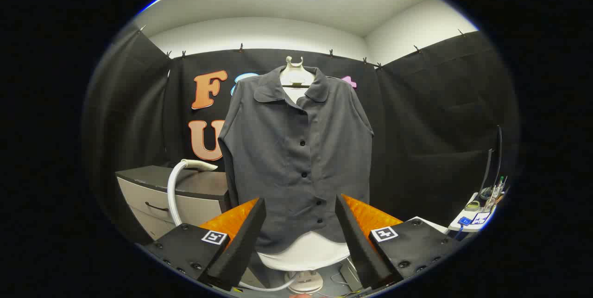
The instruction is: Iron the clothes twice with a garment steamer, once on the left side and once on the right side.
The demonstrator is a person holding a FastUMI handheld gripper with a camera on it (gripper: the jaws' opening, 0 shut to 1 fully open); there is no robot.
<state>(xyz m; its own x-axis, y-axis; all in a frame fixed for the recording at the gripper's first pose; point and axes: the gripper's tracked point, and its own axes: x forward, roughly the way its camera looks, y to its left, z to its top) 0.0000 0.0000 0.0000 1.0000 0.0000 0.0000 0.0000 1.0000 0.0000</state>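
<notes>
A dark grey button-up shirt [296, 154] hangs on a white dress form [303, 251], straight ahead of my fingers and beyond them. The form's white neck [295, 73] shows above the collar. The garment steamer's white head and hose [178, 182] rest on a low cabinet to the left of the shirt. My gripper [300, 205] is open, its fingers spread wide with nothing between them, framing the shirt's lower hem from some distance.
A grey cabinet with a dark top [185, 196] stands left of the form. A white table [472, 217] with small items and a dark stand is at the right. The form's round base [303, 282] and a cable lie on the floor below.
</notes>
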